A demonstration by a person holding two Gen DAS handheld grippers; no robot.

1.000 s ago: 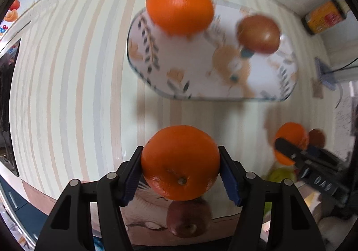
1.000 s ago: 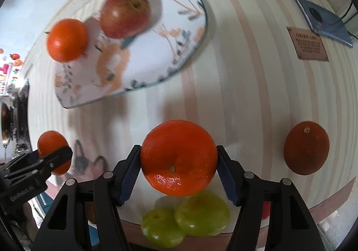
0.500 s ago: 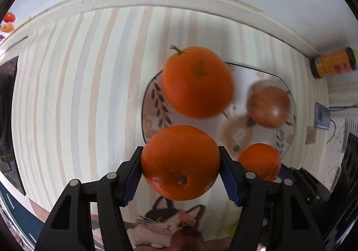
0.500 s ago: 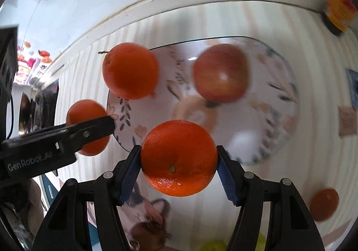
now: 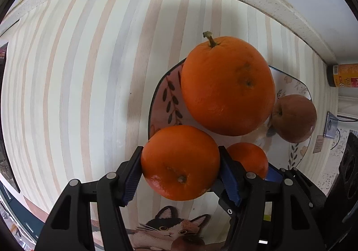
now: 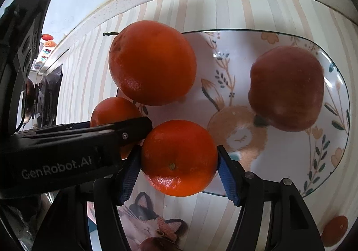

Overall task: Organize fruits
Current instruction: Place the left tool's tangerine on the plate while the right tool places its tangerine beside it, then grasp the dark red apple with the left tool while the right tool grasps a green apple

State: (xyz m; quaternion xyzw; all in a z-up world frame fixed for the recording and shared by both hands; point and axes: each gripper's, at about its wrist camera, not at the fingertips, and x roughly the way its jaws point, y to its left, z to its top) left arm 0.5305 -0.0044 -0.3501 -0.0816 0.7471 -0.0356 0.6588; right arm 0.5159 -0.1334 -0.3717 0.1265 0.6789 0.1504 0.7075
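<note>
Left tool [image 5: 180, 169] clamped small orange tangerine [image 5: 180, 162]; right tool [image 6: 179, 164] clamped another tangerine [image 6: 179, 158]. Both hung at lower-centre, over white floral oval plate [image 6: 290, 154] edge, near large stemmed orange [image 5: 227, 85], red apple [image 6: 286, 88].

"GenRobot.AI" stands in pale letters on the black side of the left gripper [image 6: 143, 132], just left of the orange [image 6: 179, 158] in the right wrist view. The jar [image 5: 343, 75] at the right edge of the left wrist view carries a barcode and label print too small to read.
</note>
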